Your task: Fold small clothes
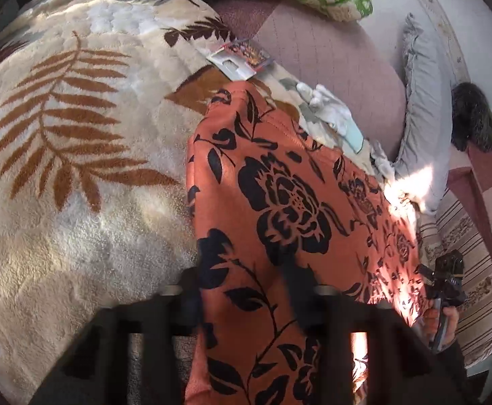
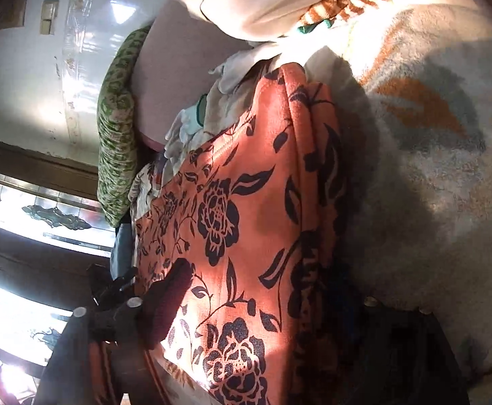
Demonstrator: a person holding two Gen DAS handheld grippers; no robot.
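orange fabric printed with black roses, a small garment (image 1: 289,202), is seen from the left wrist spread over a cream fleece blanket (image 1: 77,168) with rust fern leaves; the left gripper (image 1: 246,300) is closed on its near edge, the cloth pinched between the blurred fingers. a carded packet (image 1: 239,59) lies beyond it. from the right wrist, the same garment (image 2: 232,222) is draped between the right gripper's (image 2: 266,303) fingers, but whether its pads press the cloth cannot be told. a green patterned pillow (image 2: 117,135) lies at left.
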